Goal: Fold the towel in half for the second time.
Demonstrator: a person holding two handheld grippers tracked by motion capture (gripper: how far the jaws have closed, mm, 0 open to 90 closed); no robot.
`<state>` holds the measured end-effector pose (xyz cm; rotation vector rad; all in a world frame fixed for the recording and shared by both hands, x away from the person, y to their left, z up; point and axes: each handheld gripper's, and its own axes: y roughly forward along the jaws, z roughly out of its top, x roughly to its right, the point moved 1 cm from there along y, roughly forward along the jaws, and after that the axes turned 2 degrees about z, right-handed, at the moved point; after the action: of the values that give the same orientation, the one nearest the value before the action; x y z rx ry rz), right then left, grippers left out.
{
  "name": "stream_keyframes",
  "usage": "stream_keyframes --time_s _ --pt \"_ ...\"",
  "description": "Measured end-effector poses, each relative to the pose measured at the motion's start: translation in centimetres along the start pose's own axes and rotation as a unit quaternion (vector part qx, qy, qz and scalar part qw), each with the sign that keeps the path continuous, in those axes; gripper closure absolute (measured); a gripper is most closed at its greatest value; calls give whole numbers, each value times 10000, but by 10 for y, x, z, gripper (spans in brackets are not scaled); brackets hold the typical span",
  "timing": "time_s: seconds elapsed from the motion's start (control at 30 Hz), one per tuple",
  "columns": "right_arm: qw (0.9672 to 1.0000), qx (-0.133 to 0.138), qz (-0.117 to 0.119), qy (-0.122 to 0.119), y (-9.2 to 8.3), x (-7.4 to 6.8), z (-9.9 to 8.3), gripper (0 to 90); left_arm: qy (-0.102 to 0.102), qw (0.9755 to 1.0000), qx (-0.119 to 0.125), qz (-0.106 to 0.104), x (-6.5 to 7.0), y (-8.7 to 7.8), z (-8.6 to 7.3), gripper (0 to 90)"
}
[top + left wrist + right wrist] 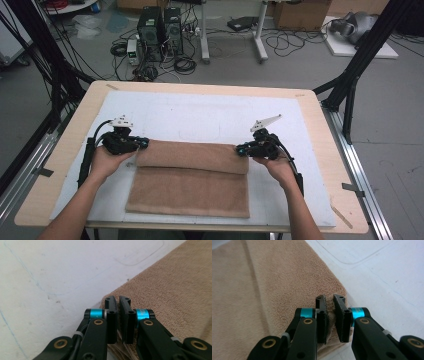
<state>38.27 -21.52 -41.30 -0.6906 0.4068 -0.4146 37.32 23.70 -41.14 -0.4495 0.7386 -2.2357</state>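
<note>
White-topped bench bearing folded tan towel; left gripper and right gripper at fold's ends, jaws pinching terry corners.

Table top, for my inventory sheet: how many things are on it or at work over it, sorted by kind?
Brown towel: 1
White mat: 1
Claws, left claw and right claw, each shut on a towel corner: 2
Total: 4

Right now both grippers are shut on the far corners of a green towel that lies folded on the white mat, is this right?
Not quite: the towel is tan, not green, as the high view shows. The left gripper and right gripper do pinch its far corners on the white mat.
</note>
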Motion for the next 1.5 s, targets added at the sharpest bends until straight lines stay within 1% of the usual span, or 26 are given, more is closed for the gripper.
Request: stream_keyframes --time_s 0.07,0.13,0.17,0.2,0.27,0.33,0.4,0.43,0.5,0.57,0.63,0.67,0.73,0.77,0.83,0.9,1.0,1.03,1.07,1.17,1.2,1.27,1.37,1.43,1.5 --pt "9999 61 -3 -86 -5 -5 1 818 25 9998 213 -8 4 -10 1 850" --pt "9996 192 6 -194 -12 -12 3 818 122 9991 410 -19 9 -22 2 850" --pt "9994 243 5 -247 -16 -16 3 818 209 9986 483 -25 13 -28 3 850" --pt "9991 293 21 -304 -20 -20 3 817 284 9980 569 -13 16 -34 3 849" --pt "9983 361 33 -462 -29 -31 2 815 366 9960 811 -27 24 -47 -1 849" --pt "9970 455 38 -632 -37 -43 -1 809 448 9947 920 -58 31 -59 -10 849" --pt "9955 552 80 -770 -45 -57 -8 794 431 9938 1015 -117 38 -69 -23 847" --pt "9950 567 119 -809 -49 -63 -11 784 404 9935 1049 -183 41 -73 -31 845" --pt "9940 590 198 -896 -54 -77 -20 755 430 9924 1092 -358 50 -82 -47 834" --pt "9935 560 197 -968 -59 -88 -29 718 438 9919 1097 -466 59 -90 -64 794" --pt "9932 612 194 -976 -65 -96 -37 694 417 9919 1083 -512 63 -97 -75 718" --pt "9931 649 174 -956 -67 -97 -38 679 422 9916 1098 -533 64 -101 -78 709" --pt "9932 657 109 -959 -70 -98 -39 660 455 9913 1140 -467 66 -105 -80 678" --pt "9933 652 74 -950 -70 -99 -39 653 474 9916 1125 -417 66 -105 -79 667" --pt "9934 631 102 -949 -65 -100 -38 627 510 9920 1093 -384 65 -103 -77 632" --pt "9937 526 118 -986 -57 -100 -37 616 520 9922 1053 -425 65 -96 -75 632" --pt "9940 411 218 -987 -42 -97 -39 603 575 9927 954 -471 67 -85 -74 643" --pt "9945 372 270 -942 -37 -97 -41 600 606 9928 902 -502 68 -81 -74 646" --pt "9945 336 288 -948 -33 -96 -43 594 633 9932 836 -501 68 -77 -75 651" --pt "9948 112 294 -973 -22 -96 -50 570 704 9938 654 -564 72 -67 -79 650" --pt "9947 56 291 -982 -20 -95 -53 566 747 9940 579 -556 73 -65 -81 651" --pt "9954 -52 267 -913 -16 -94 -60 560 838 9942 409 -539 74 -61 -85 650" --pt "9954 -136 219 -925 -13 -95 -67 559 988 9938 162 -476 76 -56 -91 644" --pt "9955 -147 180 -914 -10 -95 -69 561 1067 9933 88 -440 78 -54 -93 640" --pt "9953 -200 97 -941 -8 -97 -70 568 1056 9935 36 -423 79 -52 -94 644"
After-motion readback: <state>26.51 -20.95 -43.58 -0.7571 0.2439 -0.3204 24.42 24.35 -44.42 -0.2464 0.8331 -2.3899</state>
